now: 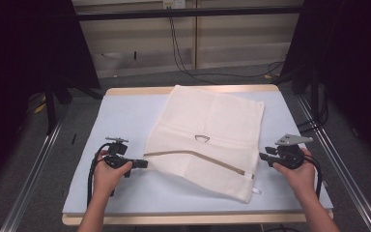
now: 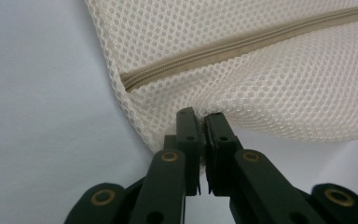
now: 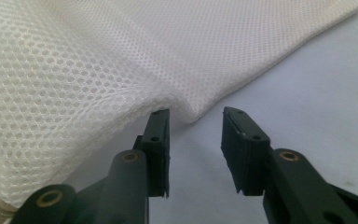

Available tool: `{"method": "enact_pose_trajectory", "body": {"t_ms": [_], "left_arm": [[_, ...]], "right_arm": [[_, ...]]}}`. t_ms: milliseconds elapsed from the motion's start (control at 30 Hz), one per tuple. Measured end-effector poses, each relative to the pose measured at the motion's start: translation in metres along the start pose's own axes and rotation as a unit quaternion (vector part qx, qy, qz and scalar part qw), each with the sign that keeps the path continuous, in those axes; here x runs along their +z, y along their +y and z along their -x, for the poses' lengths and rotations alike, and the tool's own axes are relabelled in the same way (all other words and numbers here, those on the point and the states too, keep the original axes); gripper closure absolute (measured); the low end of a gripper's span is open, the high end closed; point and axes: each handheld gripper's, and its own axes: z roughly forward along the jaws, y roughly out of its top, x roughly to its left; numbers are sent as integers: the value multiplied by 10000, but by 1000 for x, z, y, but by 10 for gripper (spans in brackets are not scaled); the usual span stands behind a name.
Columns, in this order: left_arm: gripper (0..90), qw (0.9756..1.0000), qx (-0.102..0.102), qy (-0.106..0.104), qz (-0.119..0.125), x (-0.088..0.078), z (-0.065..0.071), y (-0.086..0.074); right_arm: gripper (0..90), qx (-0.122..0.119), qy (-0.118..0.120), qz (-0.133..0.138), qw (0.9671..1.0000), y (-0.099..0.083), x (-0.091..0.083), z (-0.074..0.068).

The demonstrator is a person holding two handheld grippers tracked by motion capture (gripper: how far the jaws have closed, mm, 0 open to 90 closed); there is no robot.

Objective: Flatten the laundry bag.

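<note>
A cream mesh laundry bag [image 1: 207,135] lies flat on the white table cover [image 1: 121,116], with a tan zipper [image 1: 198,157] running across its near part. My left gripper [image 1: 145,164] is at the bag's left edge. In the left gripper view the left gripper [image 2: 203,116] is shut on a pinch of the mesh bag [image 2: 261,84], just below the zipper's end [image 2: 135,79]. My right gripper [image 1: 262,157] sits at the bag's right edge. In the right gripper view the right gripper [image 3: 196,114] stands open, and a fold of the bag [image 3: 98,70] lies at the jaw tips, unpressed.
A small metal wire loop [image 1: 202,137] rests on the middle of the bag. The table's wooden rim [image 1: 140,90] shows at the far side. Black cables [image 1: 183,63] trail on the floor behind, and metal rails [image 1: 34,169] flank the table.
</note>
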Motion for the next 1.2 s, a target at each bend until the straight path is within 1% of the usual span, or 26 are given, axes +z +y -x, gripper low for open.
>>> {"method": "enact_pose_trajectory", "body": {"t_ms": [67, 133, 167, 200, 233, 300, 333, 367, 433, 467, 500, 567, 600, 667, 733, 767, 800, 833, 900, 1000, 1033, 1067, 1100, 1133, 1167, 1200], "left_arm": [[860, 10000, 46, 32, 8, -1, 0, 0], [859, 10000, 12, 31, 30, -2, 0, 0], [859, 10000, 29, 52, 30, -2, 0, 0], [859, 10000, 30, 28, 14, -3, 0, 0], [859, 10000, 67, 71, 9, -4, 0, 0], [859, 10000, 23, 36, 28, -5, 2, 0], [858, 9999, 87, 56, 17, -5, 1, 0], [858, 9999, 101, 63, 11, -6, 1, 0], [858, 10000, 26, 45, 77, -7, 2, -1], [857, 10000, 52, 42, 63, -8, 2, -1], [857, 9999, 115, 54, 38, -9, 1, -1], [857, 9999, 55, 59, 99, -9, 2, -2], [857, 9999, 98, 63, 57, -11, 1, -2], [856, 9999, 44, 81, 95, -10, 1, -3], [852, 9999, 129, 85, 38, -12, 0, -4], [849, 9999, 84, 76, 81, -12, 0, -5], [846, 9999, 64, 44, 97, -12, 0, -5], [843, 9999, 71, 32, 89, -12, -1, -5], [837, 9999, 142, 80, 53, -12, 0, -4], [778, 9997, 172, 91, 131, -13, 1, -4], [712, 9996, 156, 112, 193, -14, 2, -3], [630, 9992, 228, 139, 282, -13, 2, -3], [609, 9992, 245, 160, 281, -14, 3, -3], [608, 9991, 239, 169, 322, -15, 3, -2], [572, 9989, 200, 184, 371, -15, 3, 0], [509, 9986, 234, 272, 391, -15, 2, 0]], "right_arm": [[611, 2, -2, 52, 10000, 0, -1, 0], [586, 66, -33, 84, 9999, 0, -4, 1], [578, 150, 8, 113, 9998, 0, -5, 1], [573, 161, 24, 177, 9997, 0, -6, 2], [572, 198, 11, 179, 9996, 0, -7, 3], [565, 230, 19, 250, 9994, 0, -10, 3], [561, 278, 14, 305, 9991, 0, -11, 3], [544, 351, 114, 425, 9984, 1, -11, 1], [540, 358, 161, 459, 9982, 2, -10, -1], [528, 368, 218, 447, 9981, 5, -7, -5], [528, 368, 218, 447, 9981, 5, -7, -5], [523, 299, 270, 426, 9983, 7, -3, -10], [522, 278, 273, 386, 9985, 8, 0, -12], [521, 196, 314, 301, 9989, 8, 6, -16], [522, 82, 254, 168, 9995, 7, 11, -19], [521, 60, 248, 104, 9996, 6, 13, -21], [522, -22, 249, 66, 9997, 5, 15, -21], [528, 4, 221, 31, 9998, 4, 15, -23], [537, -50, 185, 81, 9998, 3, 17, -23], [556, -124, 160, 14, 9998, 1, 18, -23], [562, -132, 176, -30, 9998, 0, 19, -24], [566, -131, 189, -57, 9997, -1, 20, -23], [572, -175, 143, -82, 9997, -2, 20, -23], [578, -141, 135, -119, 9997, -2, 20, -23], [581, -170, 134, -111, 9997, -2, 20, -23], [583, -171, 155, -106, 9997, -2, 21, -23]]}}
